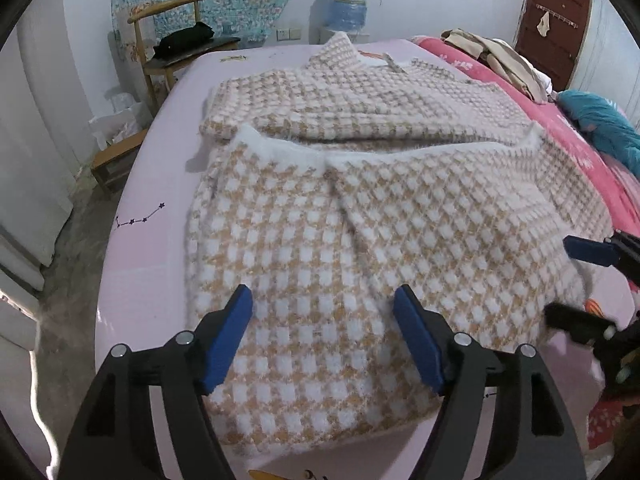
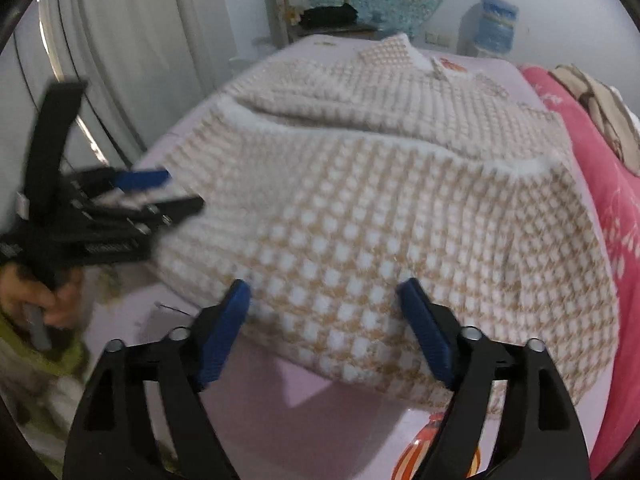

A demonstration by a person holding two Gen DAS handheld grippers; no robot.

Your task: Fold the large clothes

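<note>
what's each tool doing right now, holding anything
left tool: open, empty, over the checked coat.
right tool: open, empty, over the same coat.

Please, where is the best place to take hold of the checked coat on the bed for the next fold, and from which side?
Probably the white fuzzy edge of the checked coat, at its two ends. This edge lies on top, folded over the part behind. Come from the near side, over the folded layer, left tongs to the left end, right tongs to the right. Both are open, holding nothing.
</note>
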